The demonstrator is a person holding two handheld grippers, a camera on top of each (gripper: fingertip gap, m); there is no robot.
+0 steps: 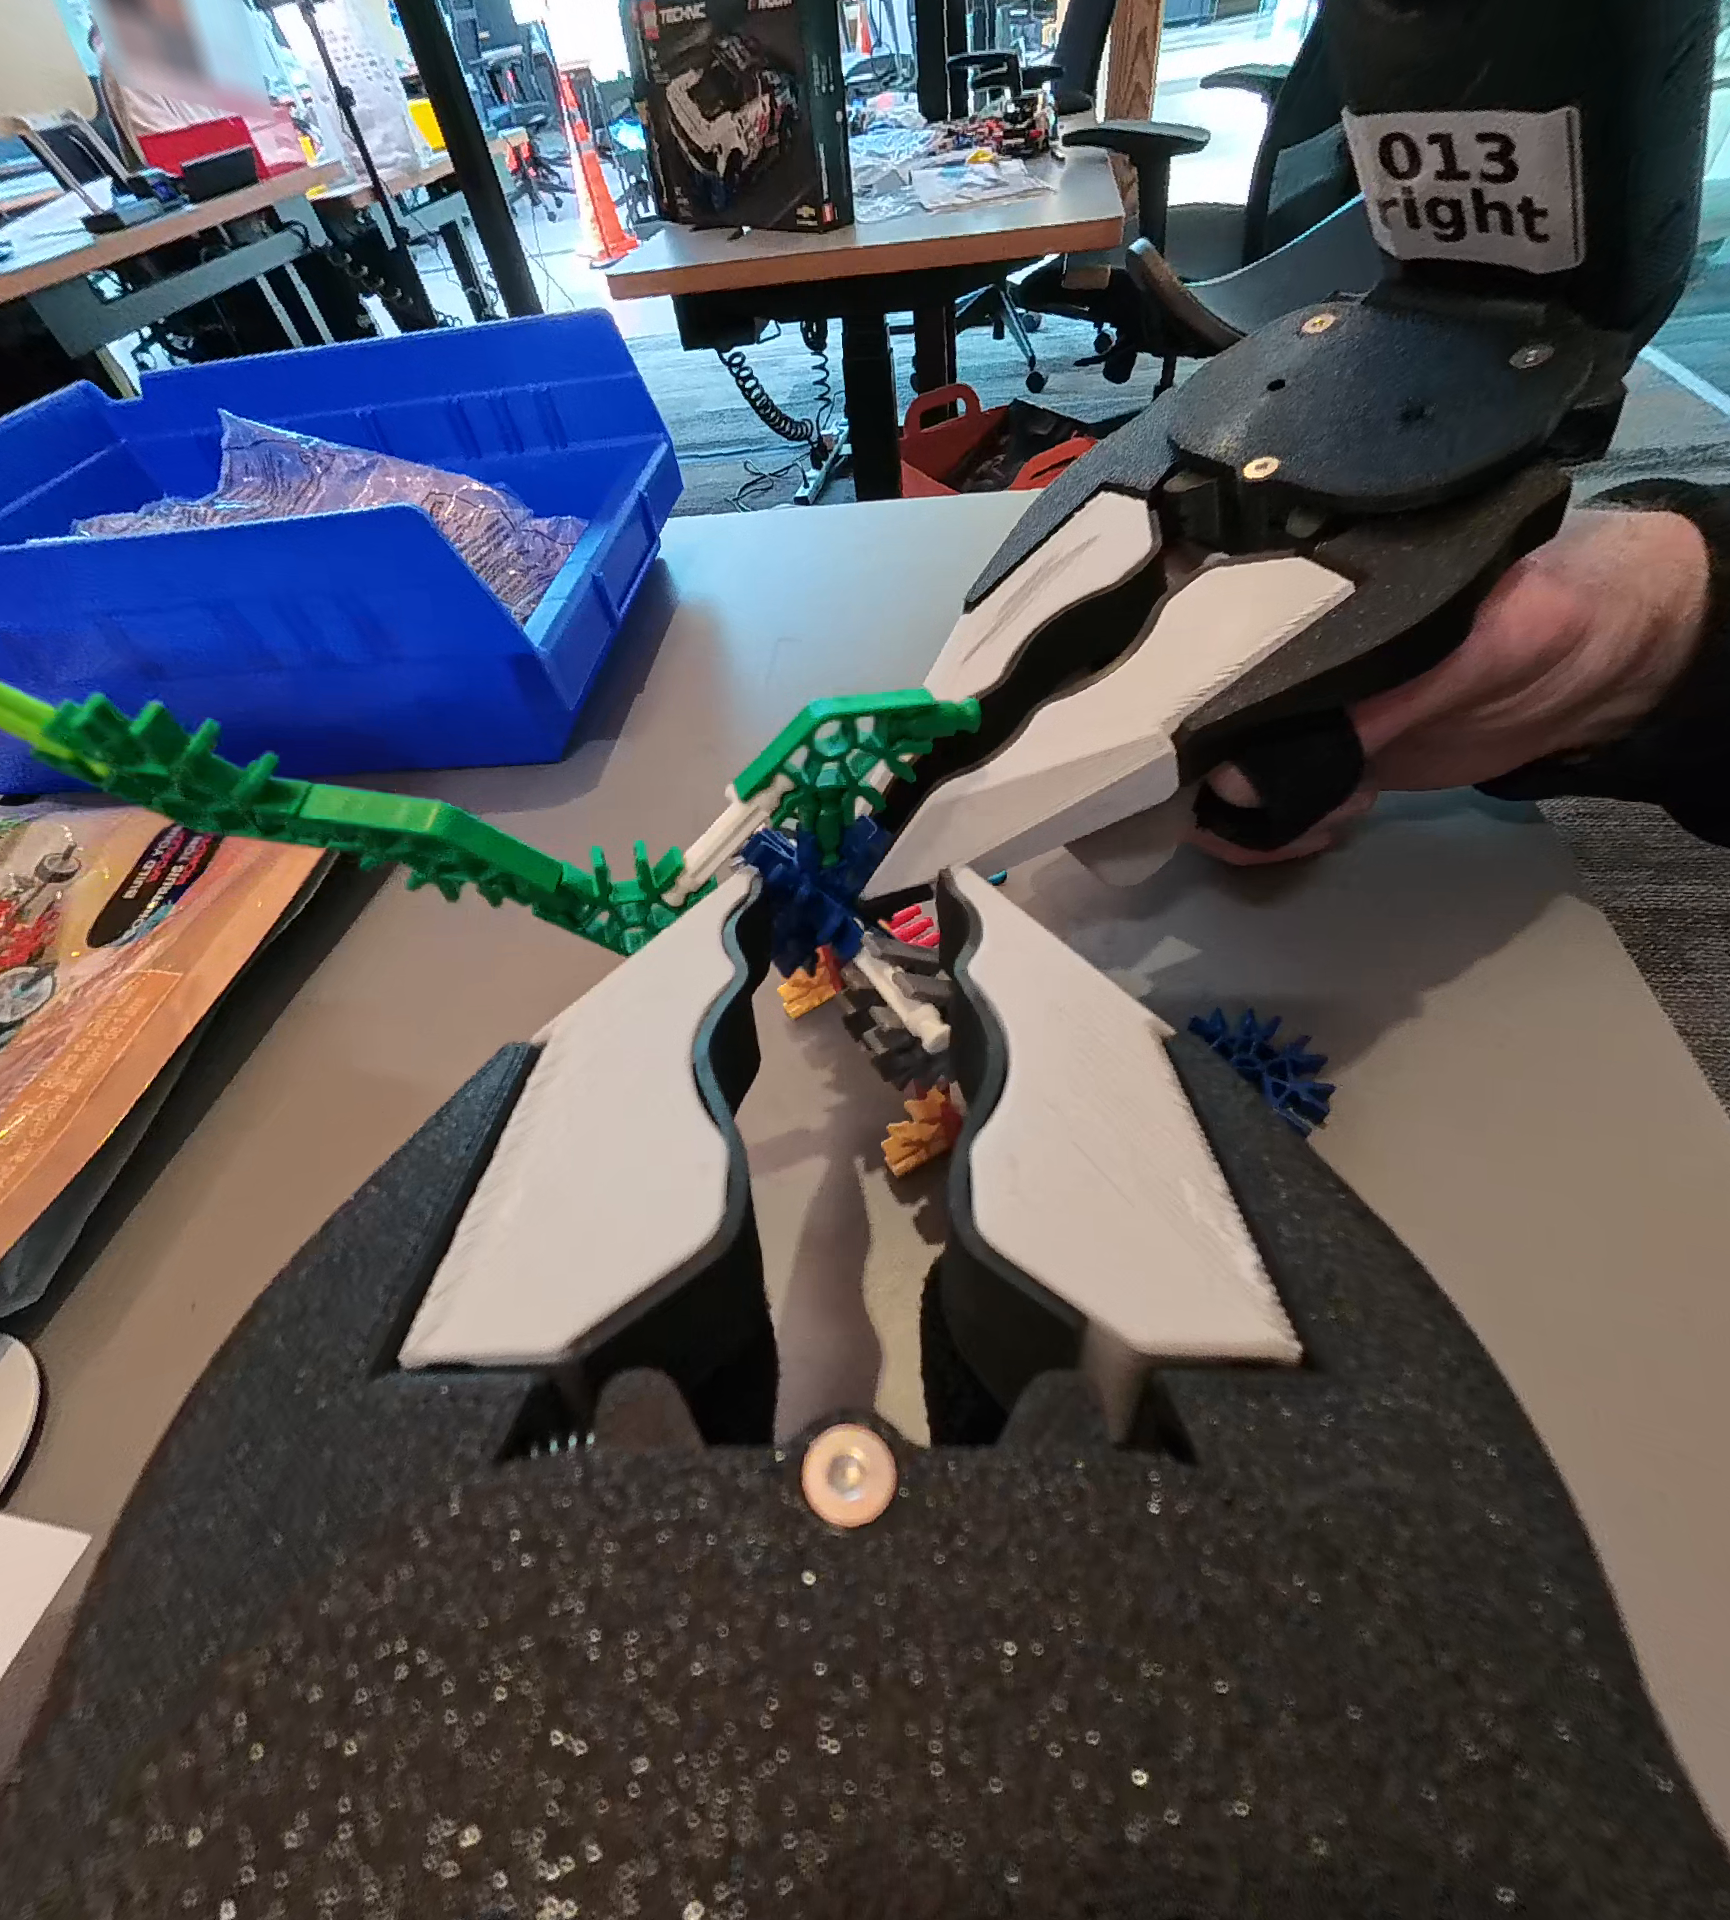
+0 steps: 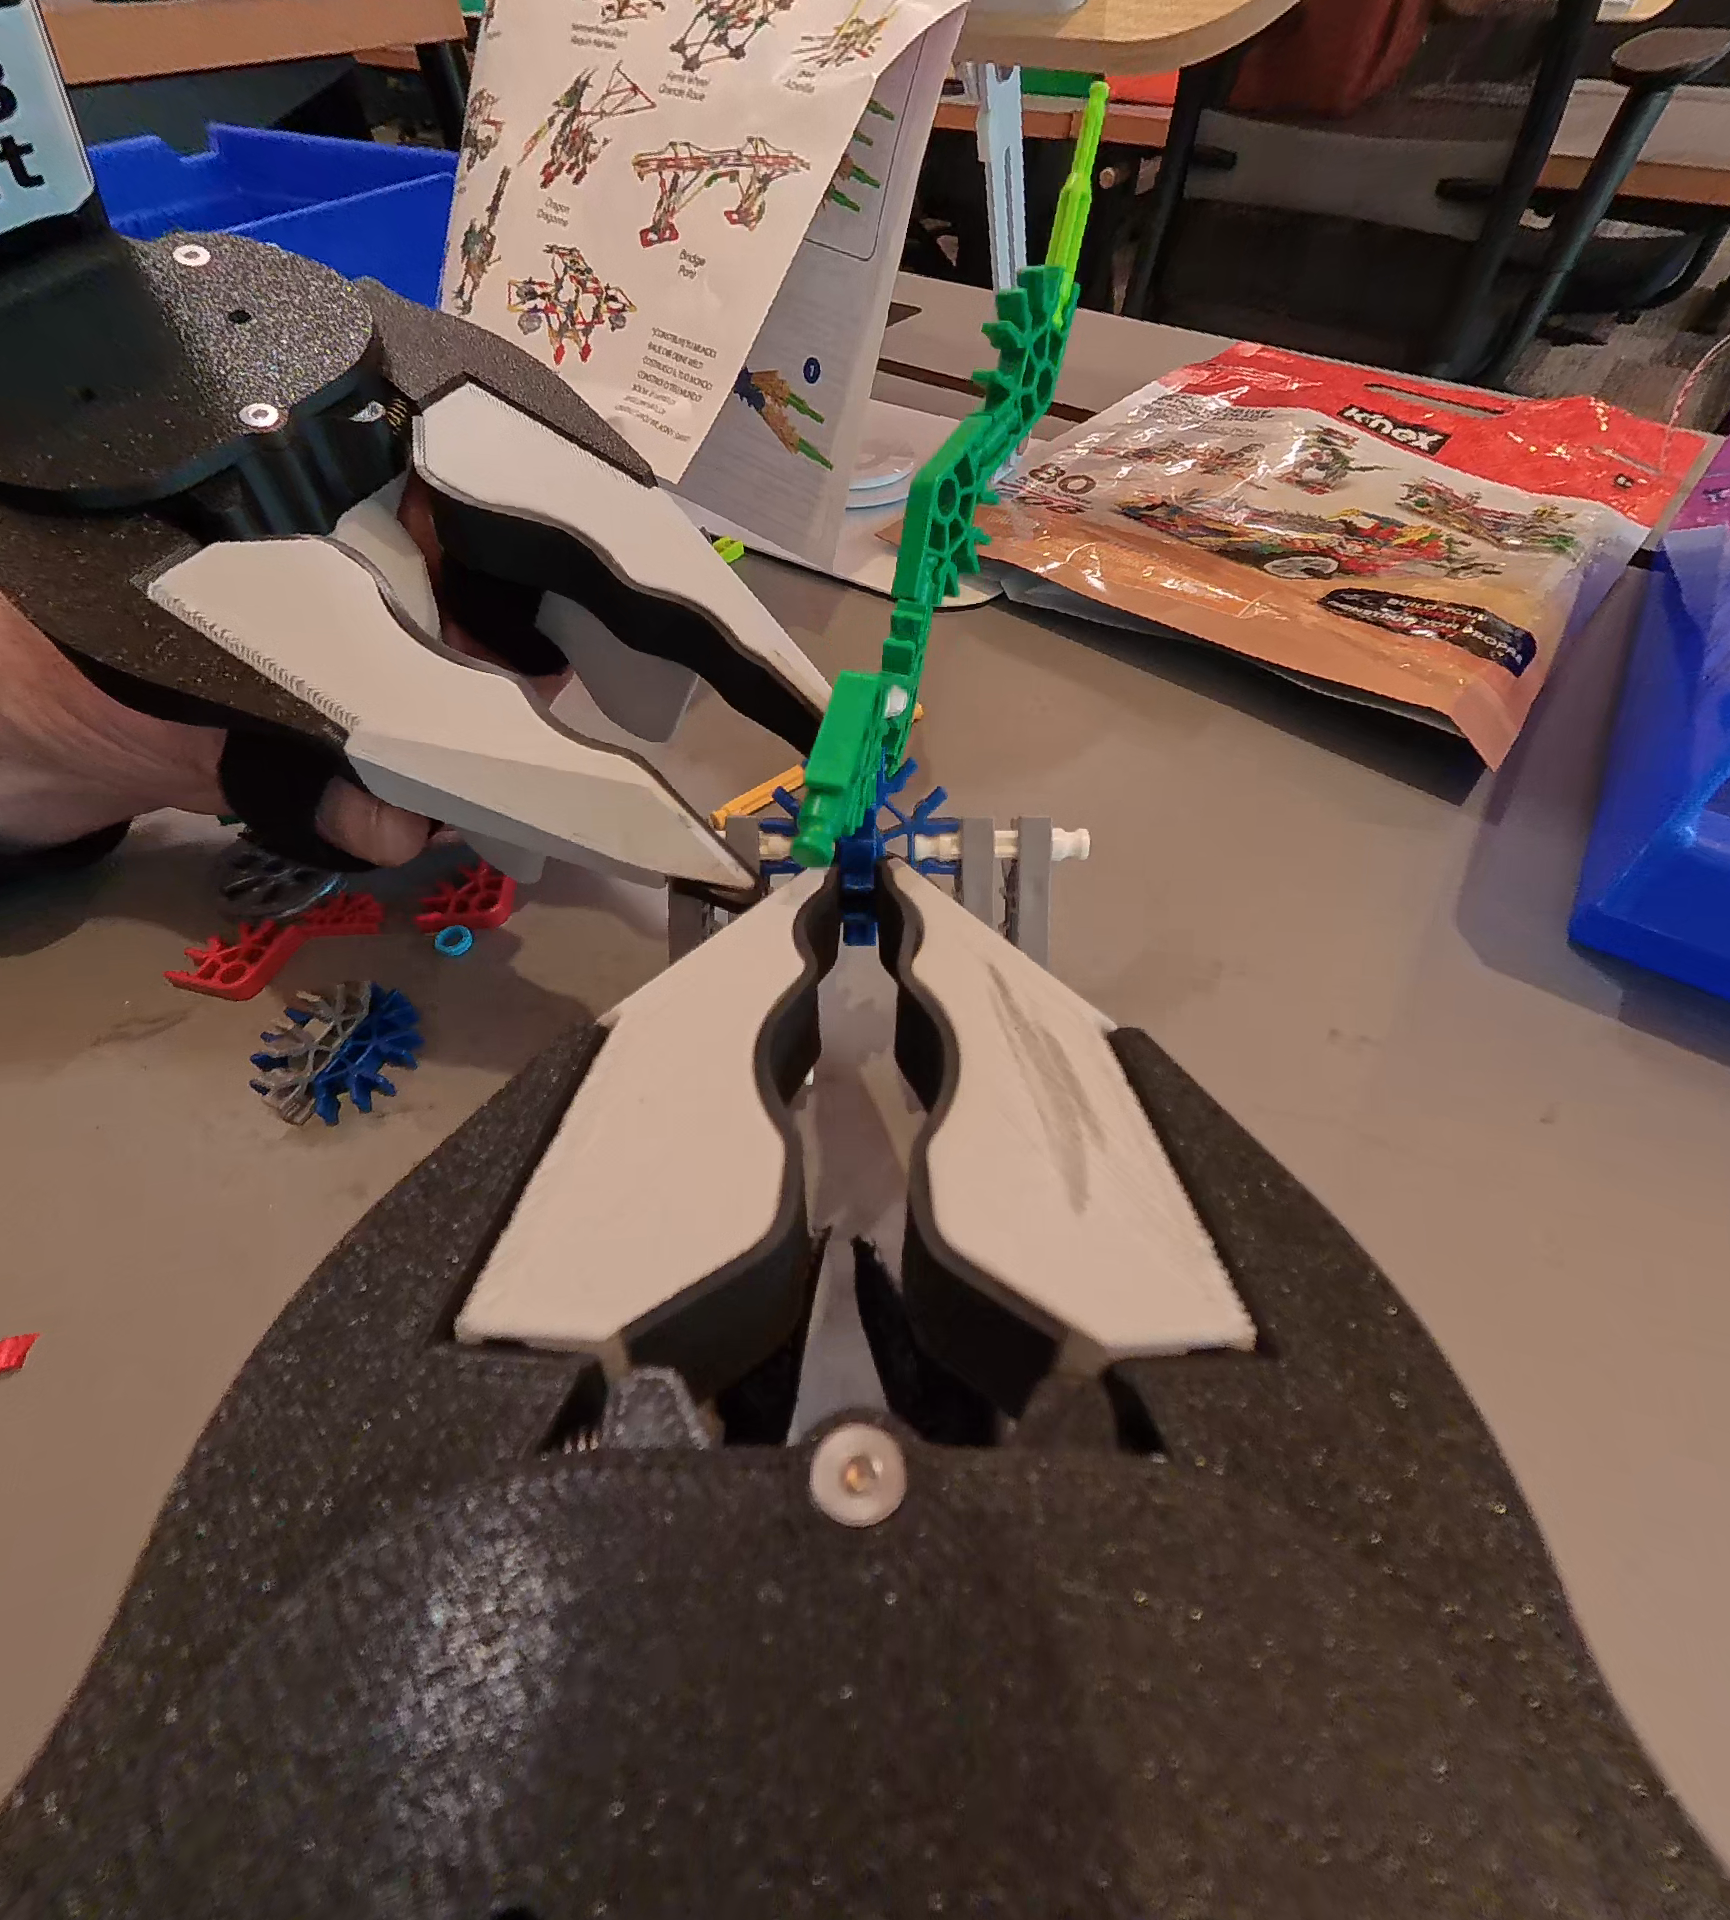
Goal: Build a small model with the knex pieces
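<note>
A small model of grey connectors on a white rod, with a blue snowflake connector, sits low over the grey table. A long green connector chain rises from it and ends in a light green rod. My right gripper is shut on the blue connector. My left gripper comes from the other side, its jaws part-way closed around the model's grey and yellow end. Each gripper shows in the other's view: the right and the left.
A blue bin with a plastic bag stands at the left, another bin at the right. A toy bag and a propped instruction sheet lie behind. Loose red connectors, a blue-grey connector and a small red piece lie nearby. My left and right fingertips are right by each other.
</note>
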